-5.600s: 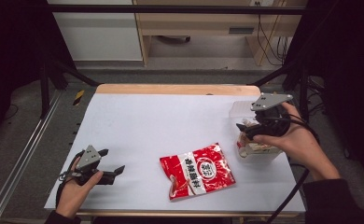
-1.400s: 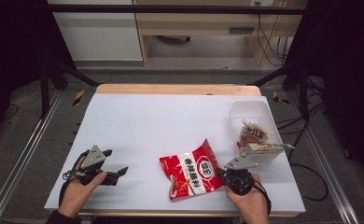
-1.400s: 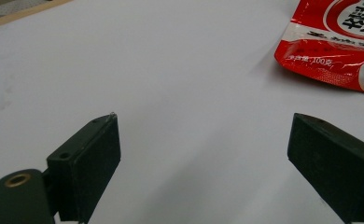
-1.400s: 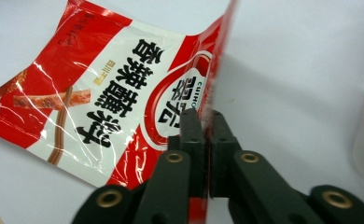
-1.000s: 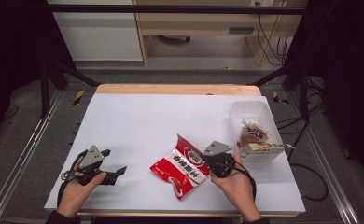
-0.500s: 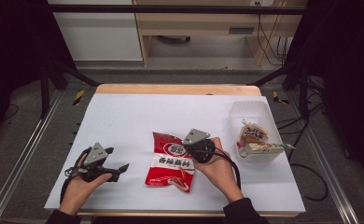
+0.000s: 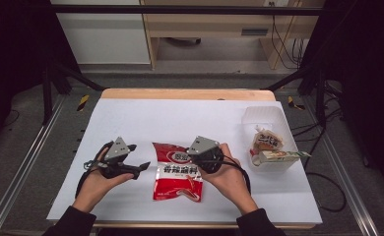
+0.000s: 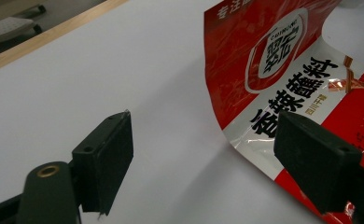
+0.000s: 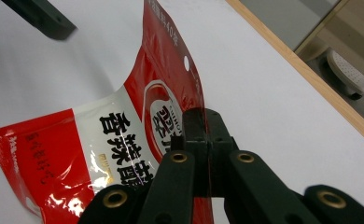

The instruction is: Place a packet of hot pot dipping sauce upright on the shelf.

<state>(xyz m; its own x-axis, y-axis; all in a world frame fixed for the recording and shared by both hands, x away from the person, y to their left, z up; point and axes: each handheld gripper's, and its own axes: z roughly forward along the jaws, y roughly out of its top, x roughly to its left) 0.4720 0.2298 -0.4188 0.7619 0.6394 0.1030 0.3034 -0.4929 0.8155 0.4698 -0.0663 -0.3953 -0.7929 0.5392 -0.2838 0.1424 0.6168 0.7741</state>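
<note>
A glossy red-and-white foil snack packet with black printed characters (image 7: 176, 172) lies near the front middle of the white-covered table (image 7: 180, 115), between the person's two hands. The right gripper (image 7: 200, 156), a black two-jaw tool with a grey three-cornered plate on top, sits at the packet's right edge, and its jaws are pressed together on that edge: in the right gripper view the red foil (image 9: 124, 126) runs straight into the closed jaws and curls up from the table there. The right hand (image 7: 227, 174) wraps the gripper from behind.

The left gripper (image 7: 137, 166) is held just to the left of the packet, low over the table, pointing toward it. Its jaws stand wide apart with nothing between them; in the left gripper view the bare table shows in the gap, and the packet's (image 8: 292, 79) edge lies by the right-hand jaw. Whether that jaw touches the foil I cannot tell. The left hand (image 7: 97, 179) cradles this gripper from below.

Well to the right, near the table's edge, stands a clear plastic tub (image 7: 264, 115) holding a small wrapped snack (image 7: 266, 141) and a long pale wrapped bar (image 7: 281, 156) that pokes over its rim.
</note>
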